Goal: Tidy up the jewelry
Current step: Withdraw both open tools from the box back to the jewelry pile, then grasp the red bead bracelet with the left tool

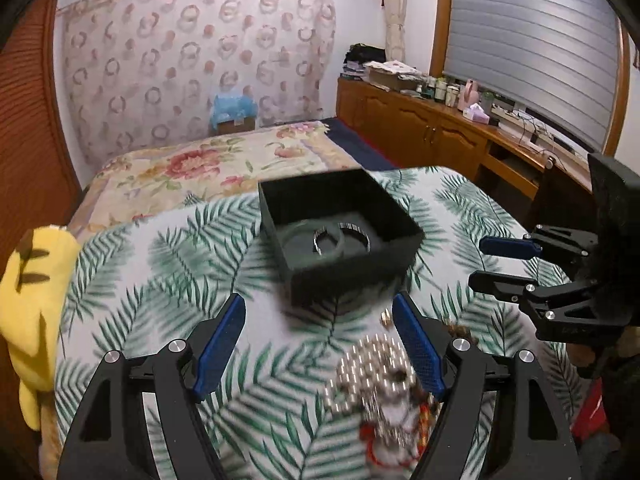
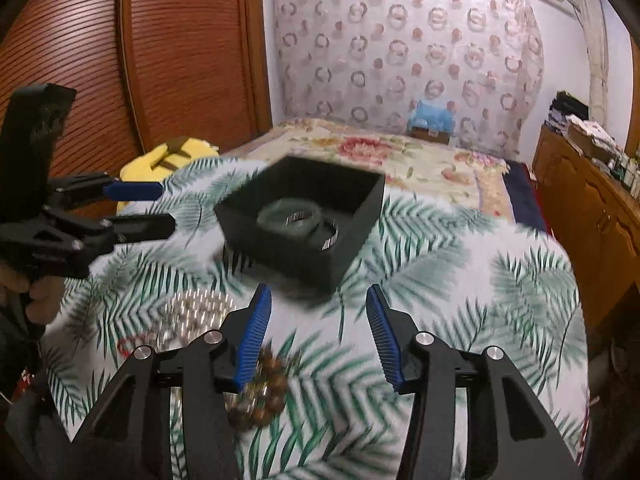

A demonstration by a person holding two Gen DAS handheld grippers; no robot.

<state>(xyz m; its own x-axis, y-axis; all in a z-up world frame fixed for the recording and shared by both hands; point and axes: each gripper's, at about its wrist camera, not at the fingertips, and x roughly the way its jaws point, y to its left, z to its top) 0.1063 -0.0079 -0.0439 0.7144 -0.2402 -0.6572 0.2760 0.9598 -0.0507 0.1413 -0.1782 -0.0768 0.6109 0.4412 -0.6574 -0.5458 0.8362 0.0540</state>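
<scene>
A black open box [image 1: 340,228] stands on the leaf-print cloth and holds a green bangle [image 1: 306,240] and a silver ring bracelet [image 1: 354,234]; it also shows in the right wrist view [image 2: 304,220]. A pile of silver bead jewelry with a red strand [image 1: 380,384] lies near my left gripper's right finger. My left gripper [image 1: 320,344] is open and empty, short of the box. My right gripper [image 2: 318,334] is open and empty; brown bead jewelry [image 2: 268,384] lies under its left finger. The silver pile shows in the right wrist view [image 2: 188,316].
The leaf-print cloth [image 1: 168,264] covers a surface at the foot of a floral bed [image 1: 192,164]. A yellow plush toy [image 1: 36,292] sits at the left edge. A wooden cabinet [image 1: 432,132] with clutter runs along the right wall. A small gold piece [image 1: 385,317] lies near the box.
</scene>
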